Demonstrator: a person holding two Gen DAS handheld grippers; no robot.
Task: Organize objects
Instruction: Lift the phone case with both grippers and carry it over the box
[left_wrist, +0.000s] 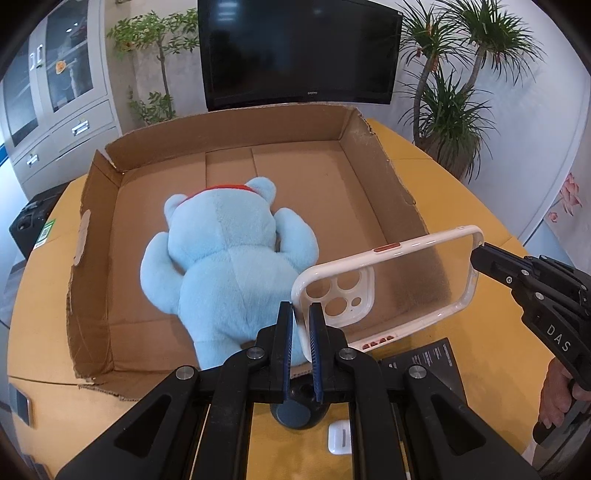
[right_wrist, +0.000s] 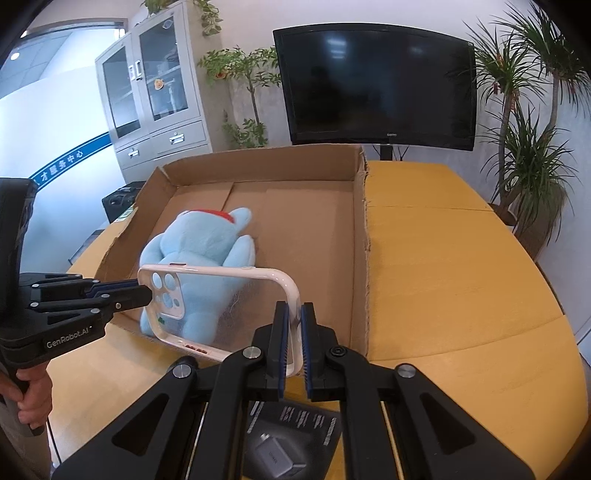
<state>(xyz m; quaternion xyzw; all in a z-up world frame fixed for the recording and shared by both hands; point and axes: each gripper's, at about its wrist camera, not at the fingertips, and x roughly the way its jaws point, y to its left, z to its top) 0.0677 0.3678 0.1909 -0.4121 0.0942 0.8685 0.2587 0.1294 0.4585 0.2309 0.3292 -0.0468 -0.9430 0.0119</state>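
While angled downward, left gripper (left_wrist: 301, 314) and right gripper (right_wrist: 293, 317) each clamp the phone case (left_wrist: 388, 280) above the box (left_wrist: 236, 122).

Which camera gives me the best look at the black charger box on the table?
The right wrist view: the flat black cardboard charger box lies below the fingers, its printed charger picture and text visible. The left wrist view shows only one corner of it, beside the right gripper.

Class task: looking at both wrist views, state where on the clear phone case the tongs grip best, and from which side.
Grip the phone case on its thin raised rim at the short ends, one pair of tongs per end, coming in endwise. The rim fits narrow jaws; the clear back is broad. The left tongs and right tongs hold it so.
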